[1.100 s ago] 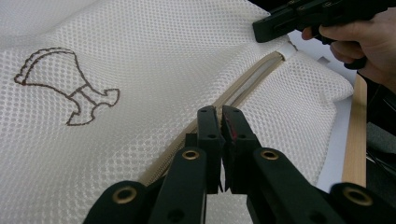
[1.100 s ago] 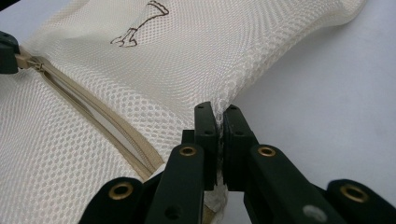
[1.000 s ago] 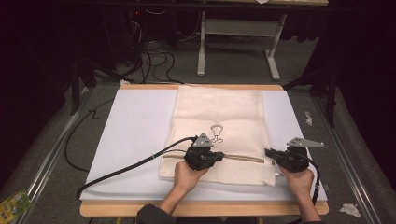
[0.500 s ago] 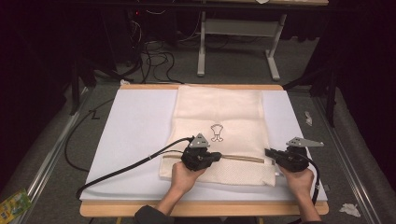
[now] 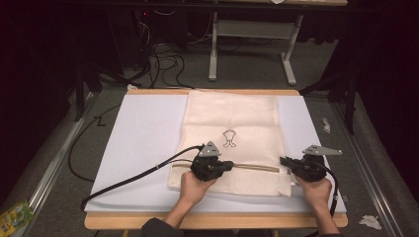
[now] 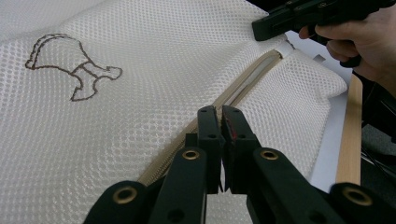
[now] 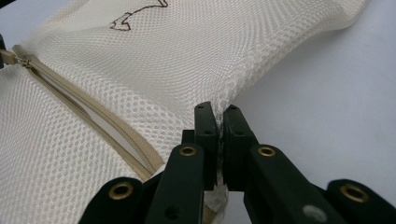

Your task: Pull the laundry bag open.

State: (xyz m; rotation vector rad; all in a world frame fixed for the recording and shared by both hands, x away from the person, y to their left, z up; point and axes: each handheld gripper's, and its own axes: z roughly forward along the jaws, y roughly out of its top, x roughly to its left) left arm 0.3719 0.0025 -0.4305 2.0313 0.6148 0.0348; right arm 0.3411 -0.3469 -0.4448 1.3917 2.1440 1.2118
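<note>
While your left gripper [image 6: 219, 116] pinches the zipper pull [image 6: 223, 140] midway along the zipper [image 6: 254, 79] and your right gripper [image 7: 218, 114] clamps the right edge of the mesh laundry bag [image 5: 232, 118], which lies flat on the white table pad [image 5: 143, 133], the risk sits in the tension between them. Pull the slider with the mesh slack, and the teeth may bunch, snagging netting, or the small tab slips free.

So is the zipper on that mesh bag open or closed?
Partly open. On the mesh bag, the zipper shows a gap between its tan tapes in the right gripper view.
</note>
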